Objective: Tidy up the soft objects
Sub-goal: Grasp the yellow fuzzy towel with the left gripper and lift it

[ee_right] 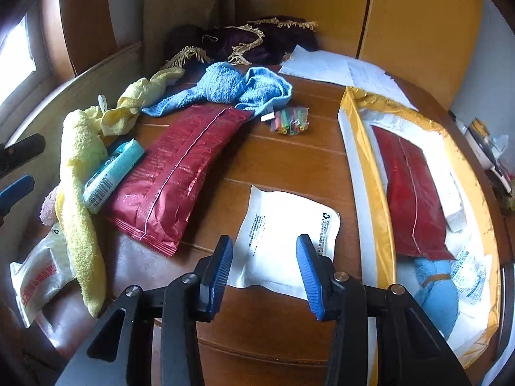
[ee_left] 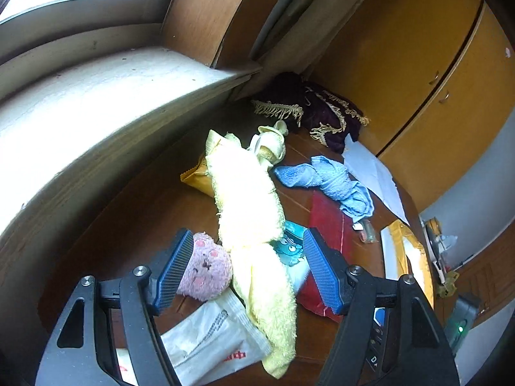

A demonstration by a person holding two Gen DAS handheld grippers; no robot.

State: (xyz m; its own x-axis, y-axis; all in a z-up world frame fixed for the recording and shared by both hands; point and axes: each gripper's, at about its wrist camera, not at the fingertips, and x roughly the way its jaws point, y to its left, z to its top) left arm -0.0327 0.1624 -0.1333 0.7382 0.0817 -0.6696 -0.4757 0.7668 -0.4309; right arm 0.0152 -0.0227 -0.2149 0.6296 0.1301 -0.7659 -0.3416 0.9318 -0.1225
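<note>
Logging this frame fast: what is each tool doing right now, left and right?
Left tool: open, holding nothing, jaws either side of the yellow towel.
Right tool: open, holding nothing, above the white packet.

Home bedroom, wardrobe doors (ee_left: 428, 74), towel-strewn wooden table (ee_right: 289, 167)

Table is glossy varnished brown wood planks (ee_right: 289, 160); long pale-yellow towel (ee_left: 248, 199) and crumpled light-blue towel (ee_right: 231, 87) are rough looped terry cloth, round pink toy (ee_left: 206, 267) is fuzzy plush, dark purple cloth with gold fringe (ee_right: 251, 38) looks velvety. Flat dark-red packet (ee_right: 180, 167) is shiny crinkled foil-type plastic, white flat pouch (ee_right: 283, 234) is smooth matt plastic film. Right gripper (ee_right: 265, 267) has ribbed blue rubbery pads (ee_right: 222, 263) on matt black plastic arms with metal screw heads.
</note>
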